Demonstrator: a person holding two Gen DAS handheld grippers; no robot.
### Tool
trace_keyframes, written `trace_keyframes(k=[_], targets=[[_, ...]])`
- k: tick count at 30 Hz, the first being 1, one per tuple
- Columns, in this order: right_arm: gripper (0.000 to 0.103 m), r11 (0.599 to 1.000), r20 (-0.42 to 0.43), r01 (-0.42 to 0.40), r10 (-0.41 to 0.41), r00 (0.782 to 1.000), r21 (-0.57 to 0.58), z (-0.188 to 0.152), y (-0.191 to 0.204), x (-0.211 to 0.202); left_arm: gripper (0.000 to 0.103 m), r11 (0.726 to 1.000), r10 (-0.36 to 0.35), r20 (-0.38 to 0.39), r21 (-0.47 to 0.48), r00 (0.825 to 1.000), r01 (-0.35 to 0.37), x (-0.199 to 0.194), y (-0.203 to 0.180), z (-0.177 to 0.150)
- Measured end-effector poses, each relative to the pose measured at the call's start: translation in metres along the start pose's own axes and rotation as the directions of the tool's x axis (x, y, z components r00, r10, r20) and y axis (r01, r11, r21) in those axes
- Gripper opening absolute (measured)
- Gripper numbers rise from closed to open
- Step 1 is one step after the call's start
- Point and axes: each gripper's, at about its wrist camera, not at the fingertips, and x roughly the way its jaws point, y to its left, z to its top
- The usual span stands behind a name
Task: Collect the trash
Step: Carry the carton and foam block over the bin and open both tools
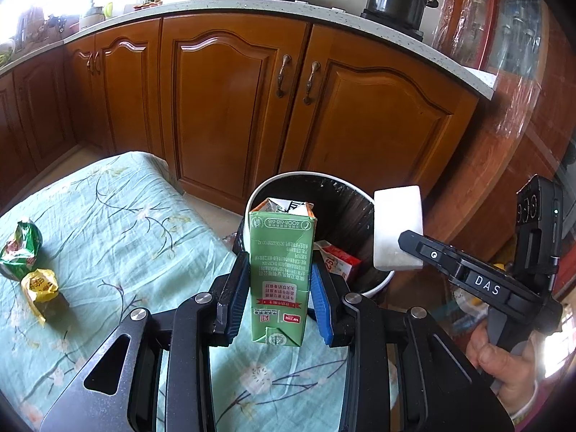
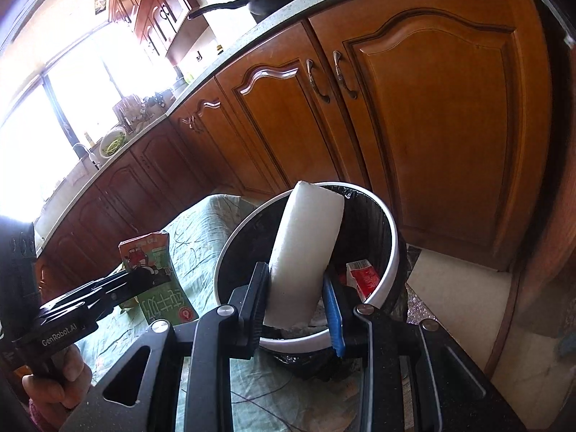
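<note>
A: Where is the left wrist camera sitting?

B: It is looking forward along the left tool, close over the cloth-covered counter, and facing the wooden cabinets.

A: And the right wrist camera?

B: It is looking along the right tool, tilting, and hanging nearly above the trash bin.

A: What are the two views sharing?

B: Both are taking in the trash bin, the cabinets and the counter's edge; each is also catching the other tool at its side.
</note>
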Motion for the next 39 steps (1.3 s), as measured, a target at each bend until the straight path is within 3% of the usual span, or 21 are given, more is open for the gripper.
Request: trace_keyframes(k=[39], targets=[[0.03,0.995,-0.086,0.063,-0.07,0.994,-0.079,0.011,-0.002,0.033,0.031,0.998,-0.02,-0.097,0.05,0.995,0.024,0.073,-0.027,0.027]])
